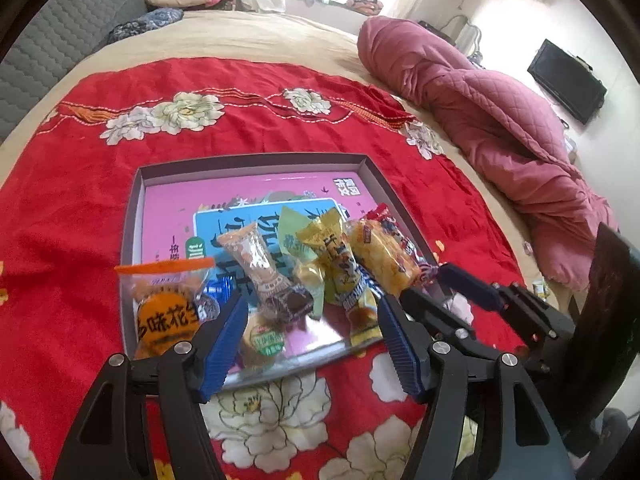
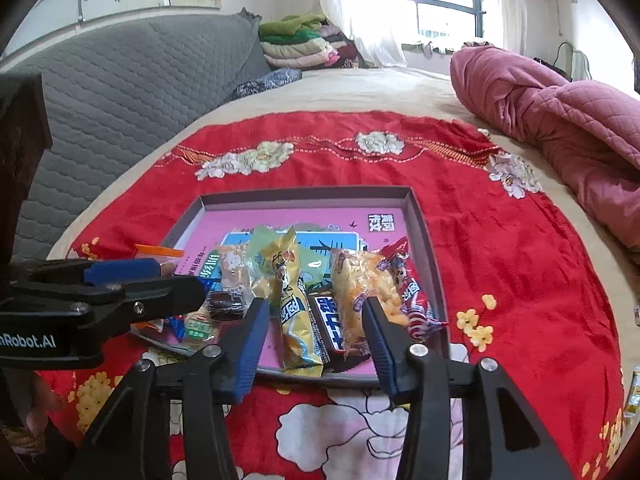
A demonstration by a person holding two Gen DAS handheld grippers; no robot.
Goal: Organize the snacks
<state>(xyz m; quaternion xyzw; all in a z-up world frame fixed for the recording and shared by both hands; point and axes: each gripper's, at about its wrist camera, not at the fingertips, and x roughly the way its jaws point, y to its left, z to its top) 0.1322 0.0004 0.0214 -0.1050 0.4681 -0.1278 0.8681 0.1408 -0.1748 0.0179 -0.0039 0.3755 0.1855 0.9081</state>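
Observation:
A grey-rimmed tray point(image 1: 256, 162) point(image 2: 304, 194) with a pink printed floor lies on the red flowered cloth. Several wrapped snacks lie in a row along its near side: an orange peanut pack point(image 1: 168, 320), a brown-and-clear packet point(image 1: 264, 268), a round green-label cake point(image 1: 266, 340), a yellow packet point(image 1: 336, 256) point(image 2: 292, 292), a dark chocolate bar point(image 2: 330, 328), an orange puffed-snack bag point(image 1: 384, 256) point(image 2: 360, 284) and a red pack point(image 2: 412, 292). My left gripper point(image 1: 312, 304) point(image 2: 180, 280) hovers open over the tray's near left. My right gripper point(image 2: 314, 306) point(image 1: 436, 284) hovers open over the yellow packet and chocolate bar, gripping nothing.
The red cloth point(image 1: 248, 128) covers a beige bed. A crumpled pink quilt point(image 1: 480, 112) lies to the right. A grey padded headboard point(image 2: 120, 92) and folded blankets point(image 2: 300, 44) stand at the back. A dark screen point(image 1: 566, 80) is at far right.

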